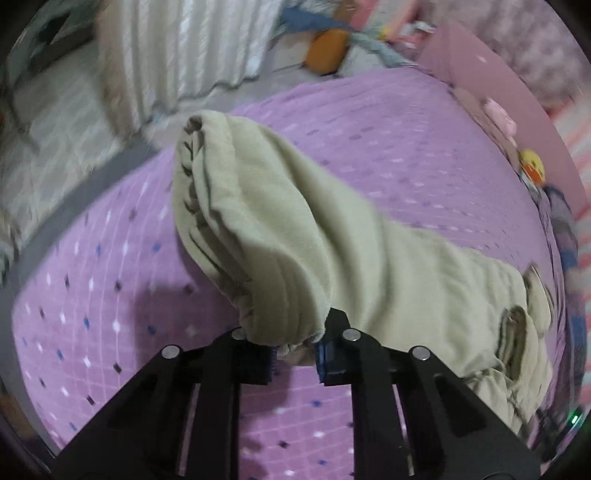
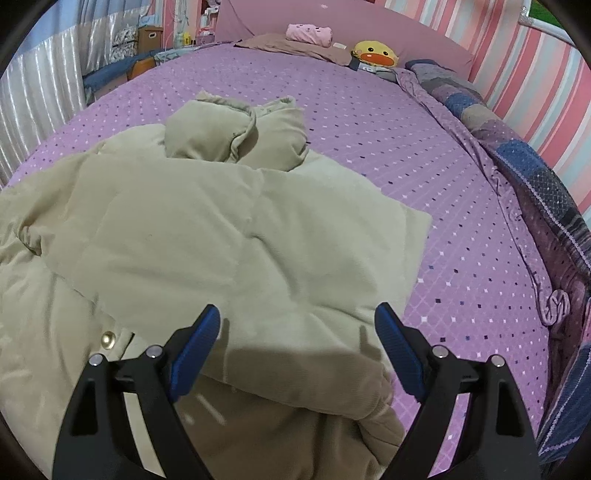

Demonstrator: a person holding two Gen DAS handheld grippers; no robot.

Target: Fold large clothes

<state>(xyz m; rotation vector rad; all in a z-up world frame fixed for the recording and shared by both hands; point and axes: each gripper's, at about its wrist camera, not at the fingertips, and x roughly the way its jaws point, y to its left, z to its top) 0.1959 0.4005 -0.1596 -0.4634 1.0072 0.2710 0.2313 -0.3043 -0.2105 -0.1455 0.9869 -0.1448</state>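
A pale beige padded jacket [image 2: 207, 221] lies spread on the purple dotted bedcover [image 2: 369, 110], its hood [image 2: 240, 129] bunched at the far side and a brass snap [image 2: 108, 338] near my left finger. My right gripper [image 2: 297, 332] hovers open over the jacket's near part, nothing between its blue pads. In the left wrist view a sleeve [image 1: 280, 229] of the jacket rises off the bedcover [image 1: 406, 147], and my left gripper [image 1: 295, 356] is shut on its gathered cuff end. The rest of the jacket [image 1: 461, 295] trails to the right.
A yellow duck plush [image 2: 376, 53], a pink roll [image 2: 309, 34] and a pillow sit by the pink headboard [image 2: 369, 22]. A patchwork blanket [image 2: 517, 155] runs along the bed's right edge. White curtains [image 1: 184, 48] and clutter stand beyond the left edge.
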